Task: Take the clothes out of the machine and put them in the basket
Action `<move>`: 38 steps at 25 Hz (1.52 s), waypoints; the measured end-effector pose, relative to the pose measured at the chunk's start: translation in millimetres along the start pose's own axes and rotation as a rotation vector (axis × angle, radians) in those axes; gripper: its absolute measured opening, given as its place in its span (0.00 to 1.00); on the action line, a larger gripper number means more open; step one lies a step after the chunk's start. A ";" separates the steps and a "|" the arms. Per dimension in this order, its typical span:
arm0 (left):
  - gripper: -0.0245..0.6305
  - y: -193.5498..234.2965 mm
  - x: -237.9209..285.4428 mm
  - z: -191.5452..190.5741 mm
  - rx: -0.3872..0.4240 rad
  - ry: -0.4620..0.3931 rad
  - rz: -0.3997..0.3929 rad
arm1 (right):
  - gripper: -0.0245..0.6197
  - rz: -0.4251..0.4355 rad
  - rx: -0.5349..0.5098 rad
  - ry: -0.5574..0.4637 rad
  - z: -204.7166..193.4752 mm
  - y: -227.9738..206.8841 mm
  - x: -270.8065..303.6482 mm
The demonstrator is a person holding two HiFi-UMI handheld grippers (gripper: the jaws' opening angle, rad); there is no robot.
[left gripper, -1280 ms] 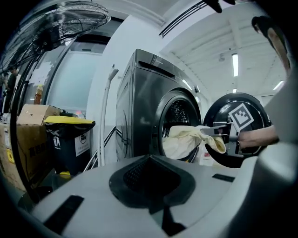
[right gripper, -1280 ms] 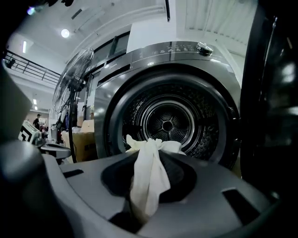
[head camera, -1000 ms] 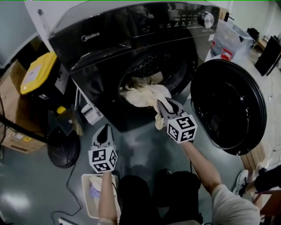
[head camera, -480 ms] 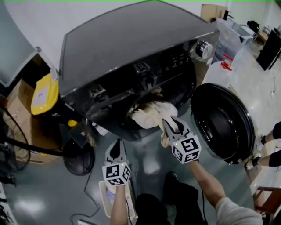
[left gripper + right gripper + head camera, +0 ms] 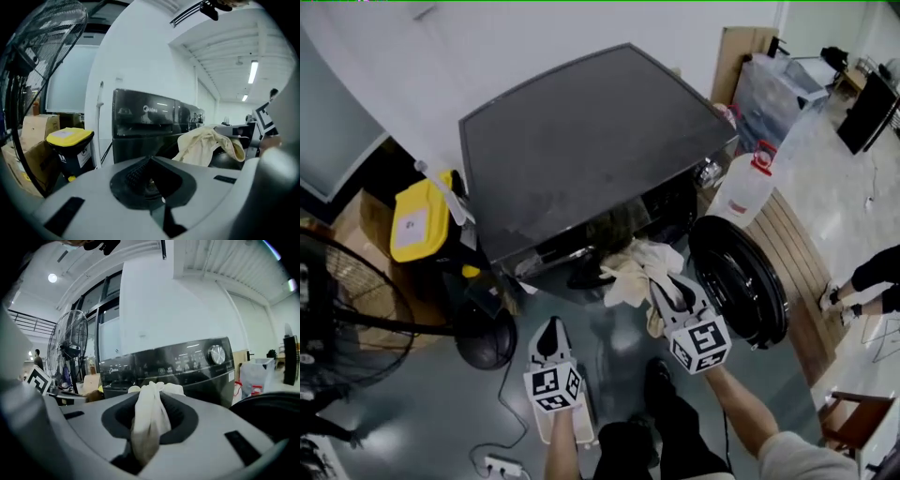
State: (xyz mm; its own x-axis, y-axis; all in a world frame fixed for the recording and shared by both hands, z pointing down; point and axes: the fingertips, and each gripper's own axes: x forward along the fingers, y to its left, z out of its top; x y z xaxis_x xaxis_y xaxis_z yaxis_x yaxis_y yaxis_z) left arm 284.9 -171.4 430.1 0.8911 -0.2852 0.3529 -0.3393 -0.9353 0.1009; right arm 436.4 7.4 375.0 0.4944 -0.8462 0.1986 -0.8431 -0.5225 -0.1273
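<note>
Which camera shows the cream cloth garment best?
Head view: most of the cream cloth garment shows, from the black washing machine to the right gripper. The right gripper view shows only a pinched fold; the left gripper view, a draped part.

A yellow-lidded bin (image 5: 420, 222) stood at the left, with a cardboard box (image 5: 41, 127) just to its left and a black standing fan (image 5: 342, 314) nearer, at the left edge. At the right, a white jug with a red cap (image 5: 742, 190) stood next to a wooden slatted platform (image 5: 795, 251). A cable (image 5: 501, 405) ran across the near floor to a power strip (image 5: 501, 464).
</note>
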 end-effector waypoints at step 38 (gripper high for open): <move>0.07 199.3 -472.0 28.8 -0.336 -0.076 0.821 | 0.20 0.872 -0.262 0.148 132.8 463.9 -79.8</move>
State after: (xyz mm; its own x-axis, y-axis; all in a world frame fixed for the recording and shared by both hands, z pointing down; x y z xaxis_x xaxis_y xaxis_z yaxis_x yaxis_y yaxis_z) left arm -194.6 -229.2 256.8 0.3416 -0.8628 0.3727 -0.9396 -0.3223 0.1152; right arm 33.9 -181.3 171.1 -0.3550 -0.8980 0.2600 -0.9345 0.3491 -0.0699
